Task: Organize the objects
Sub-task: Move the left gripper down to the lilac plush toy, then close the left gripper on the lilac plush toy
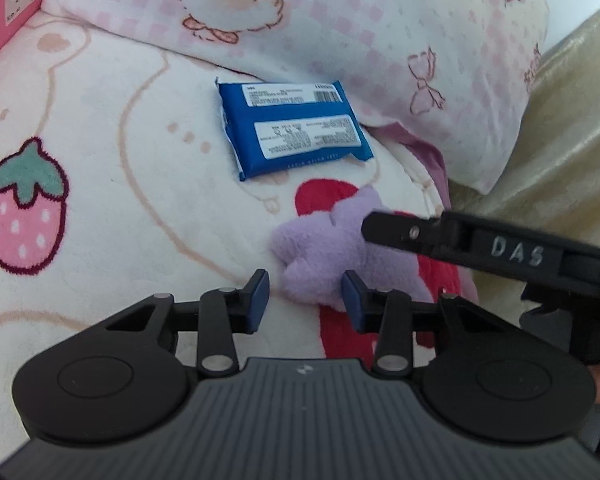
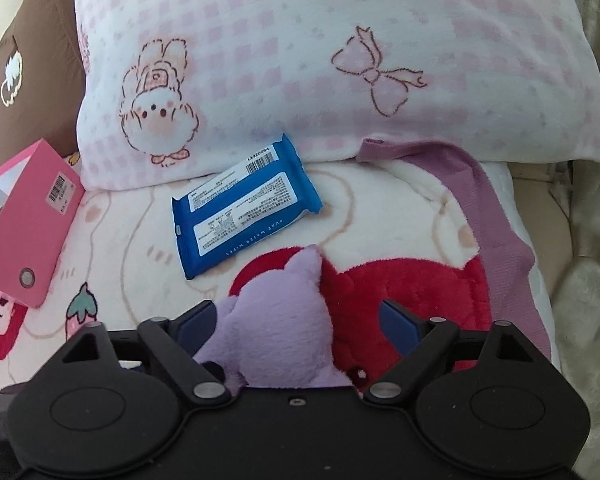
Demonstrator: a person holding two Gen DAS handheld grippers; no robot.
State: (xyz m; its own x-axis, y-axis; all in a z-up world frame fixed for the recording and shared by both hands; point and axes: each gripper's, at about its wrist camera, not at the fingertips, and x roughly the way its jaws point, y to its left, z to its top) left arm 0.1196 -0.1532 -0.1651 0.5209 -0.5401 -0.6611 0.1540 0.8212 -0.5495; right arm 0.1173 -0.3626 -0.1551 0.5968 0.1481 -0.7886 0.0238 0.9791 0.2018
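A lilac star-shaped plush (image 1: pixel 324 248) (image 2: pixel 284 312) lies on a cream blanket (image 1: pixel 120 140) over a red patch of its print. My left gripper (image 1: pixel 306 300) is low over the plush's near arm, which lies between the blue pads. The right pad touches the fluff and the left pad stands a little apart. My right gripper (image 2: pixel 300 322) straddles the plush with its jaws wide; the left pad brushes its side and the right pad is clear over the red patch. In the left wrist view one black finger (image 1: pixel 400 232) of the right gripper reaches over the plush. A blue wipes pack (image 1: pixel 292 128) (image 2: pixel 244 204) lies flat beyond it.
A pink-checked pillow (image 1: pixel 340 20) (image 2: pixel 340 60) lies behind the wipes pack. A pink box (image 1: pixel 8 8) (image 2: pixel 28 216) sits at the left, with a brown cushion (image 2: pixel 24 72) behind it. Beige fabric (image 1: pixel 560 120) borders the blanket on the right.
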